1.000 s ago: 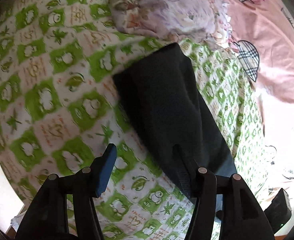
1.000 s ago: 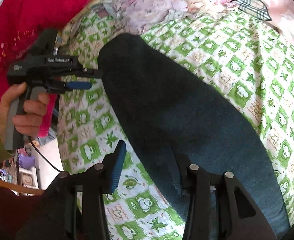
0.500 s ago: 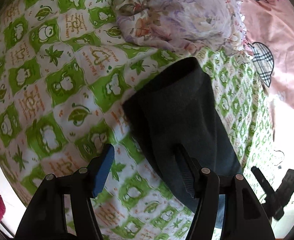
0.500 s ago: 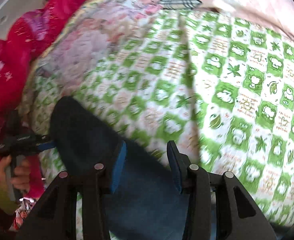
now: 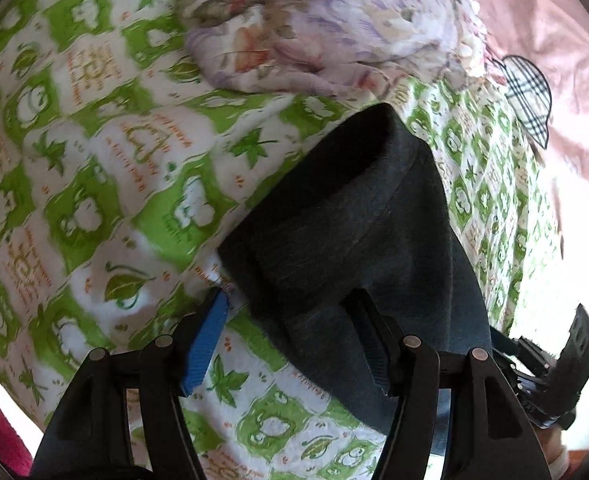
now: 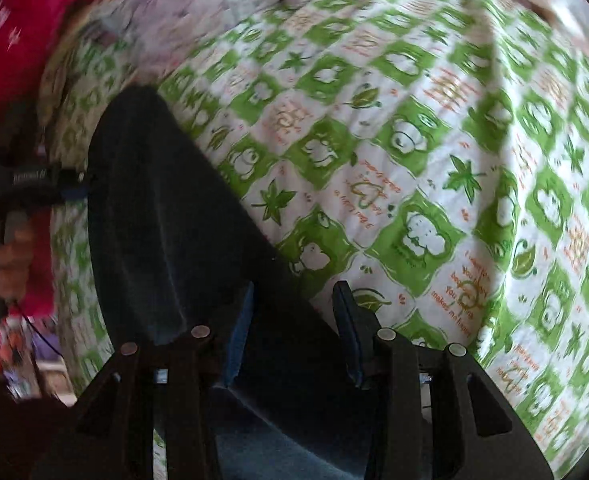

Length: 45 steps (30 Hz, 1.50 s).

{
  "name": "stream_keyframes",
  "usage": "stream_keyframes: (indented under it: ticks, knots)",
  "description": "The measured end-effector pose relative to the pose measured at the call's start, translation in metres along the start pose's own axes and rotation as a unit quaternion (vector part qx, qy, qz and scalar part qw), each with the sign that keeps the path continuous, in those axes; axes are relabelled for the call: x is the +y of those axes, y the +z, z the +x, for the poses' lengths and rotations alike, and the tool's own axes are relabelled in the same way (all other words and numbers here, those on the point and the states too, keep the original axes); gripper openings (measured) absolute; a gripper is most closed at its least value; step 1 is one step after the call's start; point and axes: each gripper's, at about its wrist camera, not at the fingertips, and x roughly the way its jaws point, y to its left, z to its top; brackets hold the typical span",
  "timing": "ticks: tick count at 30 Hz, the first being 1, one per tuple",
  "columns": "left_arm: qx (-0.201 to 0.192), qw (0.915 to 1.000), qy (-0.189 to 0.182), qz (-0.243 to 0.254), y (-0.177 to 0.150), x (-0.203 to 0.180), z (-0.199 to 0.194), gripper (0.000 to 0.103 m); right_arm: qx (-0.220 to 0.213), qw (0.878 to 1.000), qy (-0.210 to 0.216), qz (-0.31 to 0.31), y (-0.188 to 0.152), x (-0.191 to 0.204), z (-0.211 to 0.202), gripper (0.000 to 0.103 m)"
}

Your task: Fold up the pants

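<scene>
Across the whole work surface you see a green-and-white checked bedsheet (image 5: 94, 184) printed with apples and leaves; it fills most of both wrist views. At its far end lies a bunched floral cloth (image 5: 334, 28) in pale purple and pink, touching the sheet, with a pink blanket (image 5: 554, 60) beside it carrying a plaid patch. A red fabric (image 6: 26, 28) occupies the upper left corner of the right wrist view. Locate the dark pants (image 5: 358, 232) lying lengthwise on the sheet as a long, narrow, doubled-over strip; one end shows a stitched hem band. Your left gripper (image 5: 290, 332) points steeply down at the near part of that strip. Its jaws stand well apart: the right finger sits over the dark cloth, while the blue pad (image 5: 206, 344) of the left finger is over bare sheet just beside the cloth edge, so nothing is clamped. Your right gripper (image 6: 294, 328) straddles the opposite edge of the pants, jaws partly open with cloth between them; whether the pads press on it you cannot tell. Your left hand (image 6: 6, 256) shows blurred at the edge of the right wrist view.
</scene>
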Motion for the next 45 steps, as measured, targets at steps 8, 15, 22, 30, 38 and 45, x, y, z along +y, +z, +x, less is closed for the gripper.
stream_keyframes:
  ticks: [8,15,22,30,38,45]
  knots:
    - [-0.019,0.9993,0.007,0.031,0.0,-0.014,0.008,0.042,0.001,0.999,-0.006,-0.04,0.005,0.018,0.004,0.013]
    - [-0.049,0.9964,-0.06,0.035,-0.004,-0.01,-0.033,0.017,-0.09,0.995,-0.028,-0.023,0.003,0.015,-0.051,0.009]
    - [-0.097,0.9868,-0.094,0.09,-0.009,-0.024,-0.077,0.017,-0.114,0.99,-0.08,-0.018,0.013,0.017,-0.046,0.008]
    - [-0.072,0.9902,-0.024,0.117,0.004,-0.027,-0.027,0.018,-0.082,0.991,-0.101,0.019,0.018,0.002,-0.011,0.009]
    - [-0.067,0.9881,0.033,0.135,0.008,-0.033,-0.034,0.038,-0.121,0.982,-0.093,0.108,-0.012,-0.019,-0.055,0.03]
    - [-0.092,0.9726,-0.006,0.214,0.01,-0.1,-0.061,0.046,-0.145,0.965,-0.102,0.194,-0.096,-0.039,-0.105,0.03]
